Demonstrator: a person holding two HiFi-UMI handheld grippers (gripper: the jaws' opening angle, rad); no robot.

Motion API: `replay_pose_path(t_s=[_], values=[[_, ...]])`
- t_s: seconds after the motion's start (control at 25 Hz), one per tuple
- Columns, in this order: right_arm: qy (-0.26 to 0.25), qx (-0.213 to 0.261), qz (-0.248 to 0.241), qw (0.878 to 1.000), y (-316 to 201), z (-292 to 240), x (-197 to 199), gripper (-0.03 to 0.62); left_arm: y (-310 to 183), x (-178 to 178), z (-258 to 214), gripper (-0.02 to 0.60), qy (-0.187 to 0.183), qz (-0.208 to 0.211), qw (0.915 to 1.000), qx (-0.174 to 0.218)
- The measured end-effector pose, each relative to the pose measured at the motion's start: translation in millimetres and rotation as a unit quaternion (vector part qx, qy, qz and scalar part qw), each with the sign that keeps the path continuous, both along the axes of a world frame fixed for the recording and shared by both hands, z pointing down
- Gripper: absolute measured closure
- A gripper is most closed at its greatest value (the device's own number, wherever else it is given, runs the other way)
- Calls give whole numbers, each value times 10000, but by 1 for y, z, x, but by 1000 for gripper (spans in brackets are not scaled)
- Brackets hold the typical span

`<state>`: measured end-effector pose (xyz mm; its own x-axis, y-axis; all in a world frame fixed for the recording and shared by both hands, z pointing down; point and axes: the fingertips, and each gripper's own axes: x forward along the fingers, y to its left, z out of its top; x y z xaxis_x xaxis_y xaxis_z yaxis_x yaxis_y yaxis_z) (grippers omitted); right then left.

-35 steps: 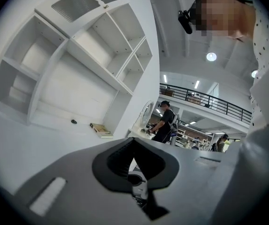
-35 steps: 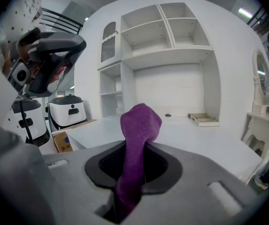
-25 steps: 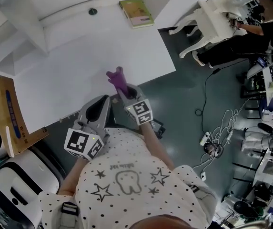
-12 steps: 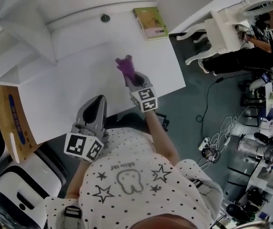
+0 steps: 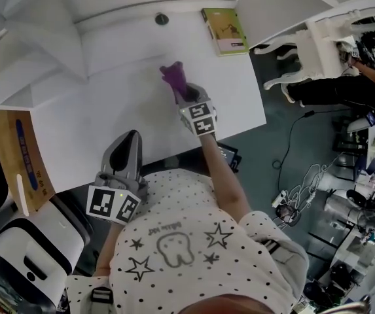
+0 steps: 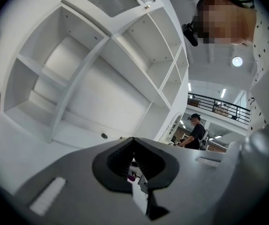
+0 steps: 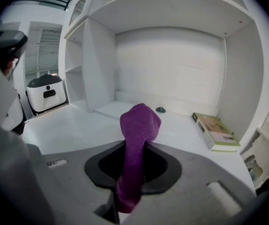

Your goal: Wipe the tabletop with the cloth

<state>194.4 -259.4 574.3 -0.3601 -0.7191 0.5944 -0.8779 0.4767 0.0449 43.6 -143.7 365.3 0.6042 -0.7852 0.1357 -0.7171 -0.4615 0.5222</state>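
One crumpled purple cloth (image 5: pixel 173 76), one thin green-covered book (image 5: pixel 225 30), one small dark round disc (image 5: pixel 161 19), one brown cardboard box (image 5: pixel 18 157), one white tabletop (image 5: pixel 102 113). Two grey grippers: left gripper (image 5: pixel 130 138), right gripper (image 5: pixel 186 97).

I see the purple cloth (image 5: pixel 173 76) bunched into a thick roll, pinched between the jaws of my right gripper (image 5: pixel 182 95), its rounded end poking out ahead. It is over the far right part of the white tabletop (image 5: pixel 102 126); I can't tell whether it touches.
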Motion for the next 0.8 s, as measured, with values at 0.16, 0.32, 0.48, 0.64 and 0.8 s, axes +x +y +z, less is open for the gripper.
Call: replay_pose_path(t_s=[0.16, 0.32, 0.48, 0.64, 0.8], values=[[275, -290, -92, 9992, -11, 16, -8, 520, -6, -16, -3, 586, 28, -299, 9995, 48], [451, -421, -30, 9981, -25, 33, -3, 520, -12, -24, -2, 586, 34, -531, 9985, 89], [493, -498, -47, 9975, -37, 43, -2, 520, -17, -25, -1, 586, 8, -659, 9978, 86], [503, -742, -55, 9960, -38, 57, -3, 520, -21, -21, -2, 586, -47, -721, 9973, 141], [385, -727, -56, 9966, -37, 59, 1, 521, -23, -19, -8, 586, -148, -836, 9962, 198]])
